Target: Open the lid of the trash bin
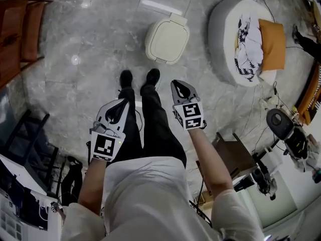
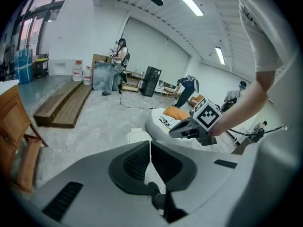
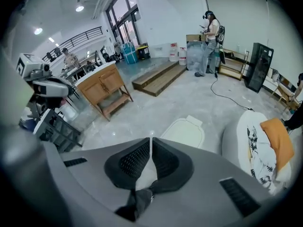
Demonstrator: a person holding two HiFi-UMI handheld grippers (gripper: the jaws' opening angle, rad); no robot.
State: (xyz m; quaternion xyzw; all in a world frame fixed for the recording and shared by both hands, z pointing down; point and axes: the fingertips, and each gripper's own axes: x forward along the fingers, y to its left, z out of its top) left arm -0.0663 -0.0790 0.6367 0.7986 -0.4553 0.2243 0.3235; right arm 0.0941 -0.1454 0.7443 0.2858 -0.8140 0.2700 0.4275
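A cream trash bin (image 1: 167, 39) stands on the grey floor ahead of the person's shoes, its lid down. The bin (image 3: 186, 132) also appears beyond the right jaws, and only its top edge (image 2: 137, 136) peeks over the left jaws. My left gripper (image 1: 122, 105) hangs over the left leg, jaws shut and empty. Nearer the bin, my right gripper (image 1: 179, 86) is held over the right leg, also shut with nothing in it. Both are well short of the bin.
A round white cushion bed (image 1: 235, 39) with a patterned cloth and orange pillow (image 1: 273, 44) lies right of the bin. A wooden chair (image 1: 20, 36) stands far left, a dark rack (image 1: 27, 144) lower left, cables and equipment (image 1: 283, 129) at right. People stand far off.
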